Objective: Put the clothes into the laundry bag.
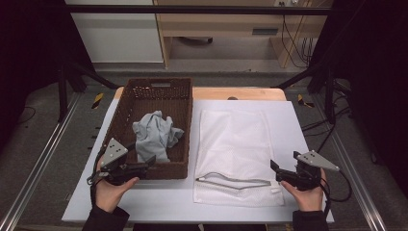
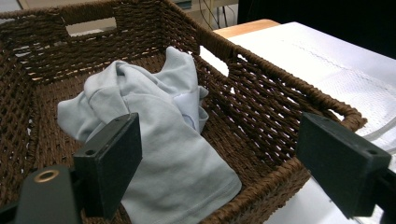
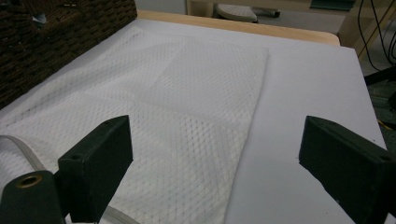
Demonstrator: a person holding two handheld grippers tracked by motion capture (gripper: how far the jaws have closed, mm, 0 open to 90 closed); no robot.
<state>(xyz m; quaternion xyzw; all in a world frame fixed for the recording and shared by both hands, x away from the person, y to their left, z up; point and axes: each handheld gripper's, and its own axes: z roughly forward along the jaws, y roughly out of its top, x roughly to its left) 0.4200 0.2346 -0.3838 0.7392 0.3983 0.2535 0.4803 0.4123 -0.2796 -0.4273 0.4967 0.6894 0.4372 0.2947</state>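
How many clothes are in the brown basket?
1: a light grey garment lies crumpled in the middle of the basket. Something smaller could be hidden underneath it.

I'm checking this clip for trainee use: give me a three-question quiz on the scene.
1. True or false: the grey garment lies in the woven basket.
2. What lies right of the basket? A) mesh laundry bag B) towel C) tray
3. How do the jaws of the left gripper stand?

Key: 1 true. 2 A, the mesh laundry bag, its zipper opening at the near end. 3 Open, at the basket's near corner, gripping nothing.
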